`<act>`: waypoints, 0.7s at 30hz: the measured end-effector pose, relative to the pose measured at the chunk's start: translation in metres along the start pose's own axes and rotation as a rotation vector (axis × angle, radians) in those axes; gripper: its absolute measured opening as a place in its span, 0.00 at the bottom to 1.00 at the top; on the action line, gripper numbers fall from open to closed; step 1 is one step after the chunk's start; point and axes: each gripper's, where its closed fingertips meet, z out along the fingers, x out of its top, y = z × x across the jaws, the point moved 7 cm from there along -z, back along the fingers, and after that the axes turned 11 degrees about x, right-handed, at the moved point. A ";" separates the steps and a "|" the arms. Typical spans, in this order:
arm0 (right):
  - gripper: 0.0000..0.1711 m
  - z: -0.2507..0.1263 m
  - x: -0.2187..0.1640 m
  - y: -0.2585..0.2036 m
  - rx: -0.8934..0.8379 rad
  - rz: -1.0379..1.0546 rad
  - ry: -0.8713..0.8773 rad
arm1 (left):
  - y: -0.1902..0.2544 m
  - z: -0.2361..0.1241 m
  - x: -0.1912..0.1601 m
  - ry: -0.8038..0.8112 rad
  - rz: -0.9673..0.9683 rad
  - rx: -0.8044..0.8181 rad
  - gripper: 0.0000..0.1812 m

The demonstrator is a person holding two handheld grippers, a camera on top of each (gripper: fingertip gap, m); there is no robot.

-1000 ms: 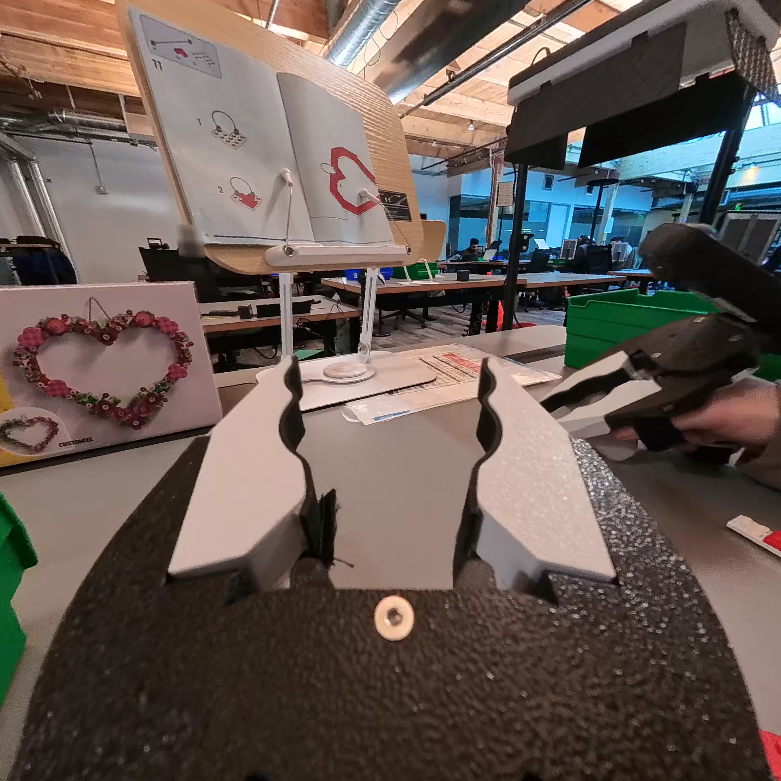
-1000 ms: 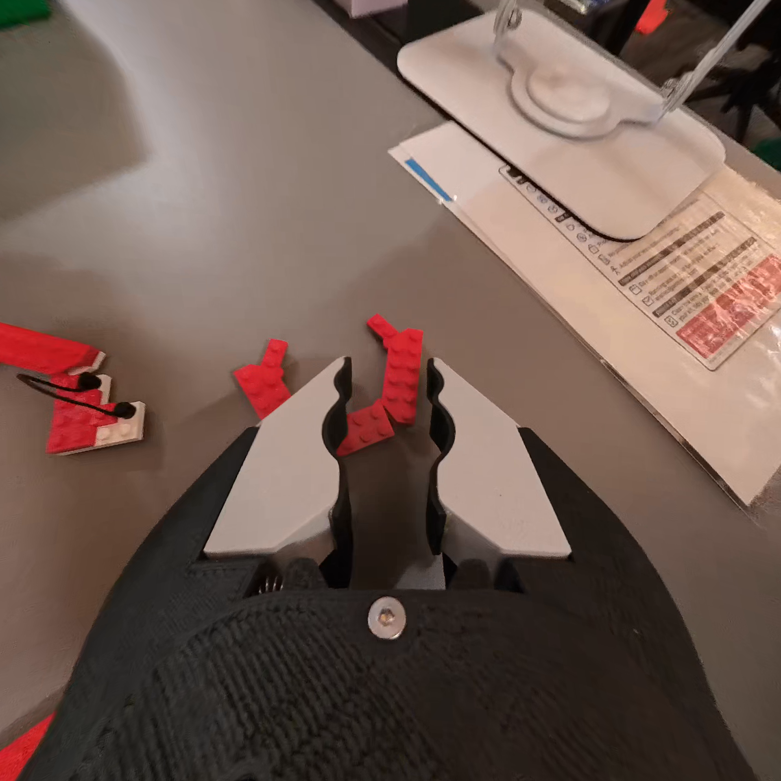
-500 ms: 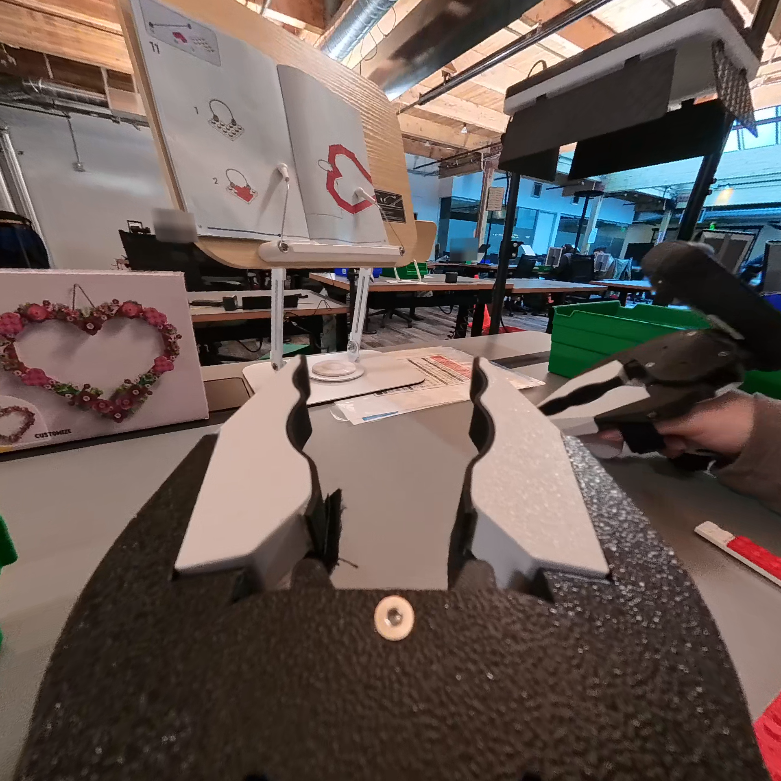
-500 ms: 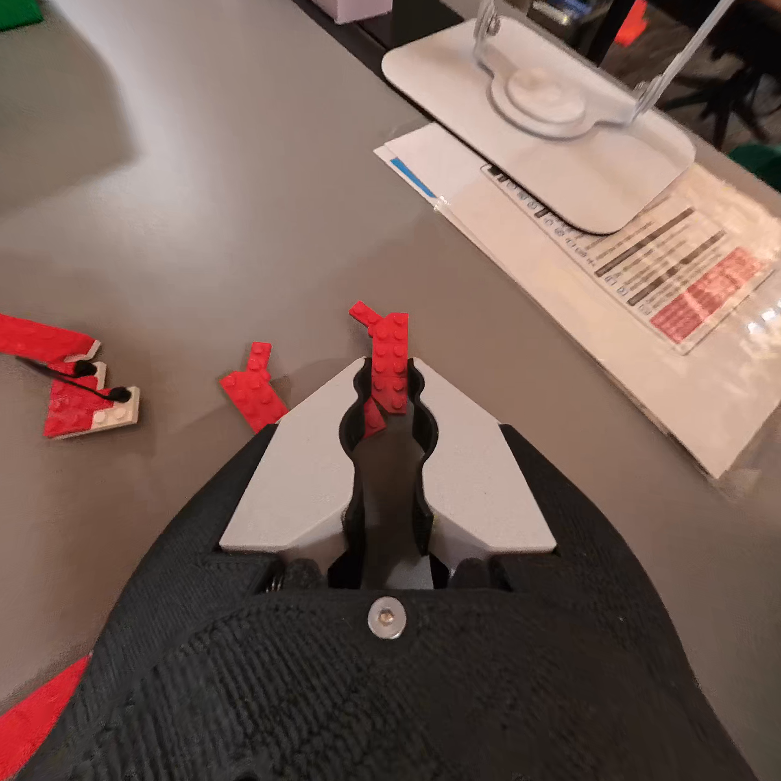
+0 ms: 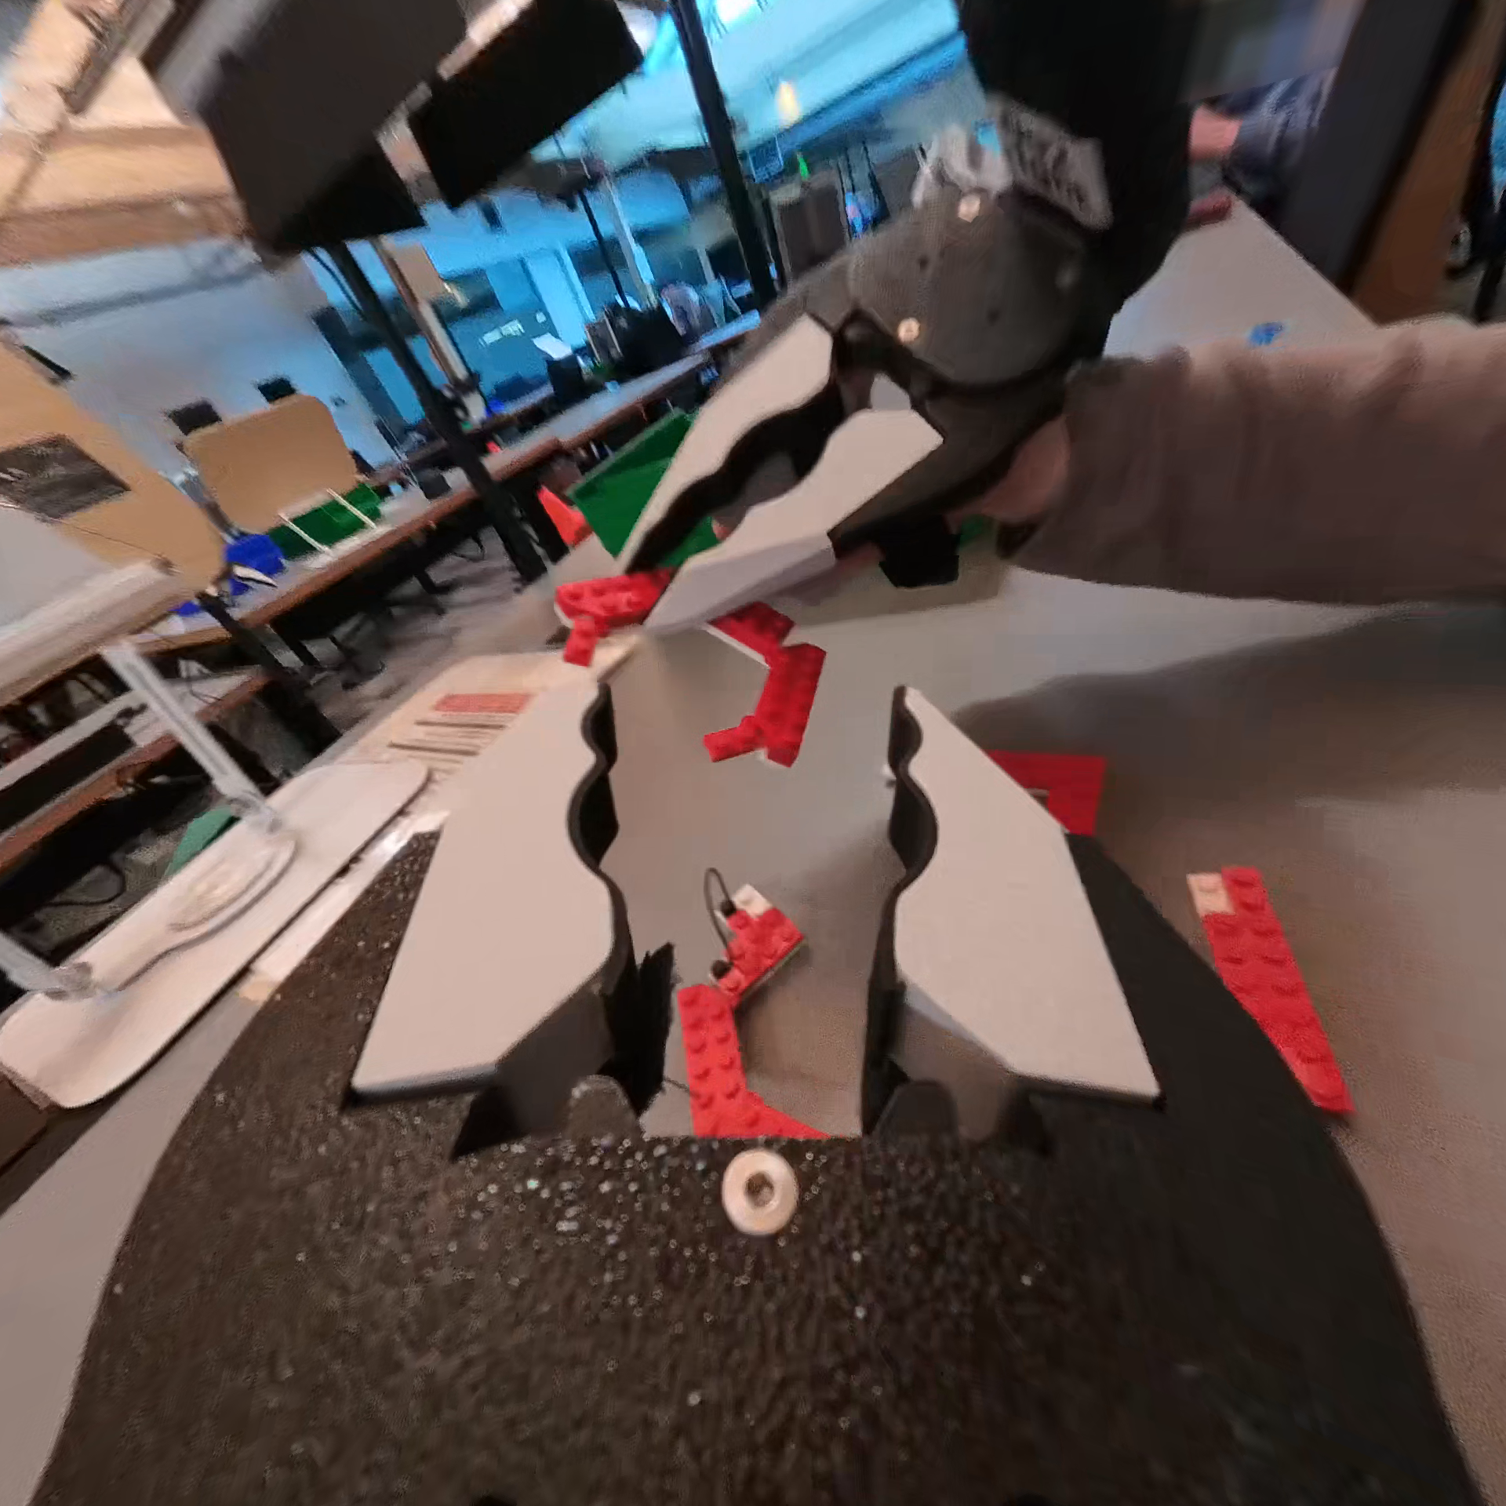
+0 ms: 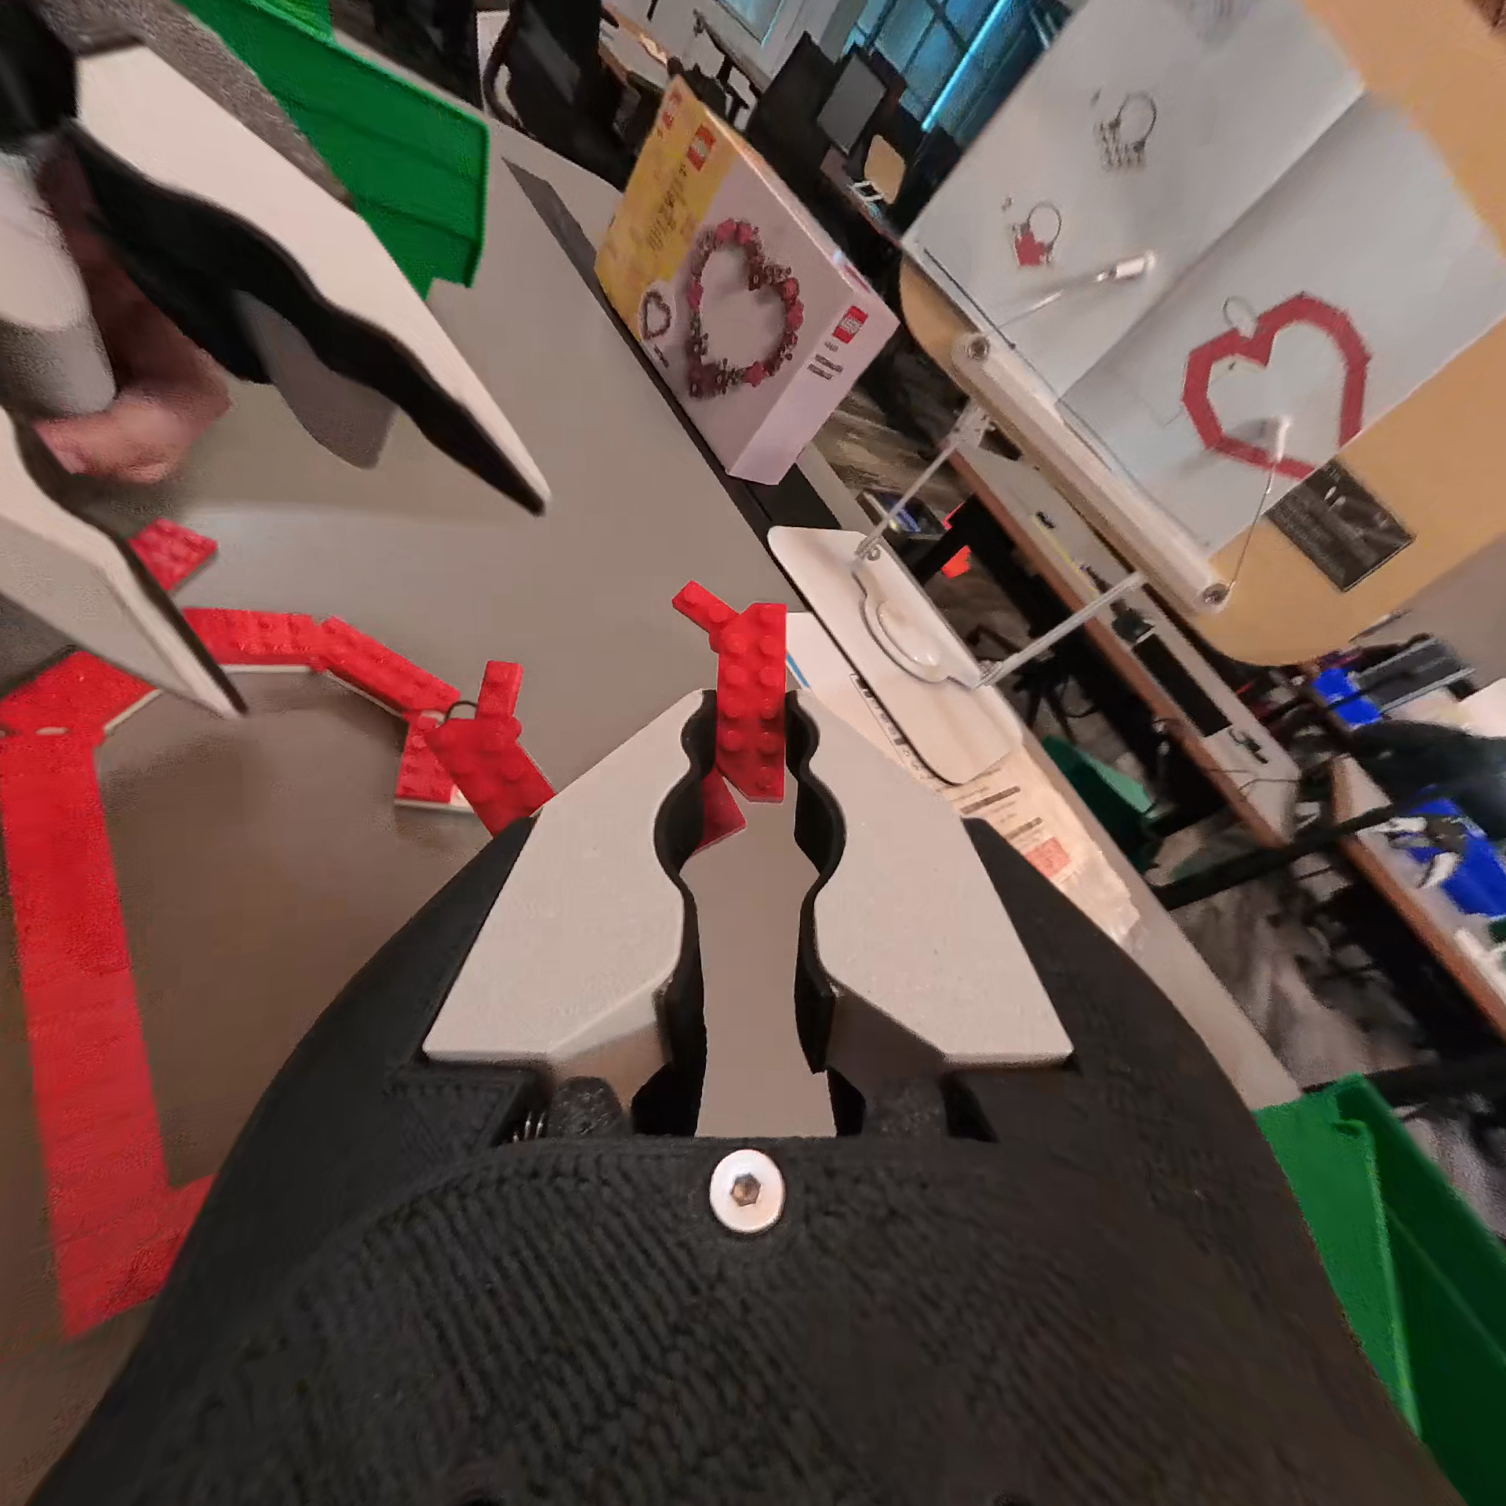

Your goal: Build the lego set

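My right gripper [image 6: 748, 701] is shut on a red plate assembly [image 6: 751, 701] and holds it above the grey table; it also shows in the left wrist view [image 5: 652, 595], with the held assembly [image 5: 607, 599] at its tips. My left gripper [image 5: 748, 709] is open and empty, low over the table above a red angled section [image 5: 774, 693], a small red-and-white piece with a black loop [image 5: 758, 937] and a red plate [image 5: 717, 1059]. In the right wrist view the left gripper [image 6: 387, 607] hangs open over a red frame section [image 6: 326, 644].
A long red strip [image 6: 65, 896] lies at the left, a red wedge plate [image 5: 1271, 994] at the right. The set's box [image 6: 733, 301], the instruction book [image 6: 1222, 285] on its stand with a white base [image 6: 913, 652], a laminated sheet [image 5: 473, 717] and green bins [image 6: 383, 155] ring the work area.
My right gripper lifted the red assembly off the table and tilted it up. My left gripper swung down and right from facing the book to over the red pieces, still open.
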 end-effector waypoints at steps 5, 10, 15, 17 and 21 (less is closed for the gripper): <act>0.08 -0.009 0.011 -0.010 -0.030 -0.045 0.036 | 0.020 0.010 -0.011 -0.126 0.086 -0.046 0.33; 0.08 -0.010 0.012 -0.010 -0.032 -0.024 0.056 | 0.029 0.011 -0.012 -0.138 0.108 -0.103 0.28; 0.08 -0.011 0.003 -0.009 -0.010 -0.014 0.015 | 0.026 0.009 -0.013 -0.164 0.121 -0.105 0.35; 0.08 -0.012 -0.003 -0.010 0.021 -0.003 -0.014 | 0.018 0.006 -0.015 -0.199 0.103 -0.093 0.37; 0.08 -0.012 -0.012 -0.015 0.141 0.047 -0.046 | 0.001 0.003 -0.032 -0.369 0.038 -0.090 0.38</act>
